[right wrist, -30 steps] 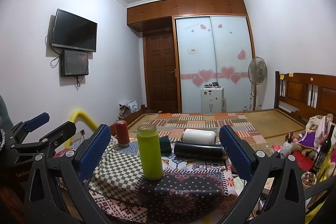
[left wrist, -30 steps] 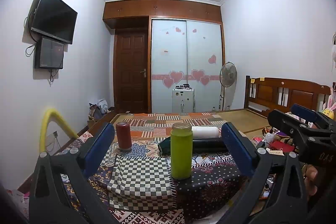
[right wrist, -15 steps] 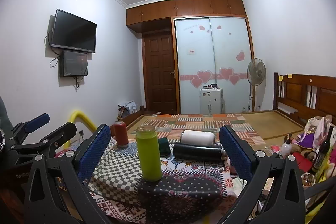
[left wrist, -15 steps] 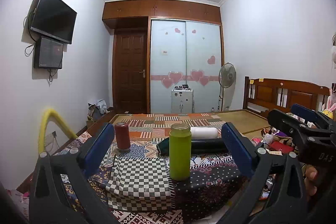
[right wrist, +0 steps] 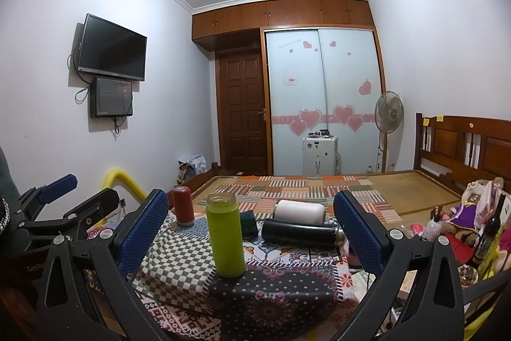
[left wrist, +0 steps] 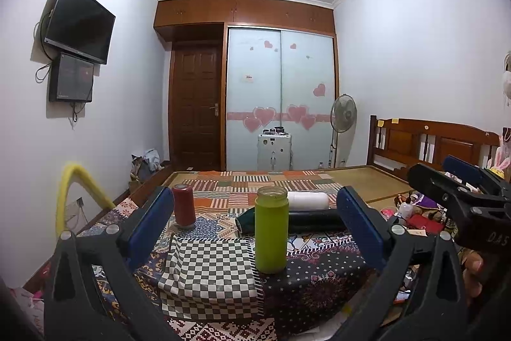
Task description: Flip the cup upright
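Note:
A green cup [left wrist: 271,232] [right wrist: 226,237] stands upright, mouth up, on the patchwork tablecloth [left wrist: 207,274]. A red cup [left wrist: 184,204] [right wrist: 183,203] stands at the back left. A white cup [left wrist: 307,200] [right wrist: 299,212] and a black flask [left wrist: 314,218] [right wrist: 300,233] lie on their sides behind the green one. My left gripper [left wrist: 255,229] is open and empty, held back from the green cup. My right gripper [right wrist: 252,232] is open and empty too, with the green cup left of its centre line. Each gripper shows at the edge of the other's view.
A dark green object [right wrist: 248,223] lies behind the green cup. Cluttered toys and bottles [right wrist: 472,222] stand at the right. A bed with a patchwork mat [left wrist: 271,181] lies beyond the table. A yellow tube [left wrist: 76,194] arches at the left.
Both grippers have shifted slightly; the view has barely changed. The cups have not moved.

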